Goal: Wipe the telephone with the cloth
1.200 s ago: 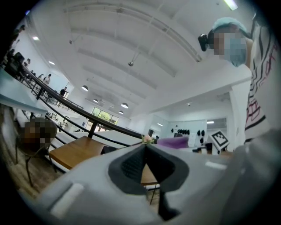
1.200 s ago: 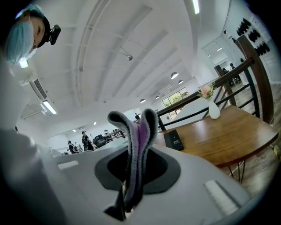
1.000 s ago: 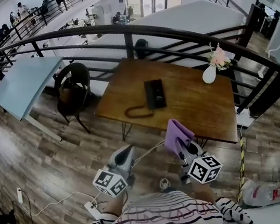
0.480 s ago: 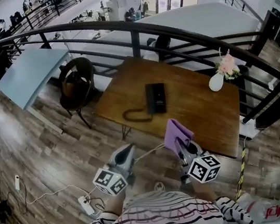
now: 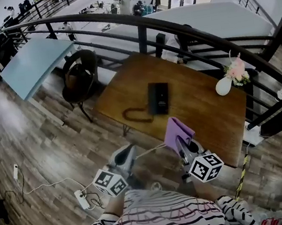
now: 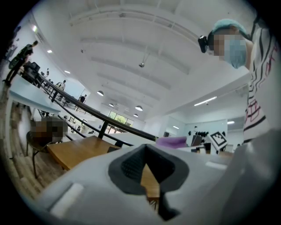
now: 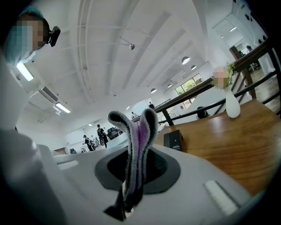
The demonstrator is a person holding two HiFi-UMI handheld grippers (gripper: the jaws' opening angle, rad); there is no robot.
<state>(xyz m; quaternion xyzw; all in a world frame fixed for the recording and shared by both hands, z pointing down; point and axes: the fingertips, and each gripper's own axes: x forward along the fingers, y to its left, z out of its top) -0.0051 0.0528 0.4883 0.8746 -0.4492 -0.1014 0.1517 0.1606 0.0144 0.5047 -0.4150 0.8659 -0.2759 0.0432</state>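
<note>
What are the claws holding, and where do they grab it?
The right gripper pinches the purple cloth by one folded end; the left gripper holds nothing.

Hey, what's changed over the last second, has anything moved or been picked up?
Only the viewpoint: the table looks slightly nearer in the head view, so the person seems to be stepping toward it. Nothing was taken or released. The right gripper stays shut on the purple cloth, the left gripper stays shut and empty, and the telephone lies untouched.
</note>
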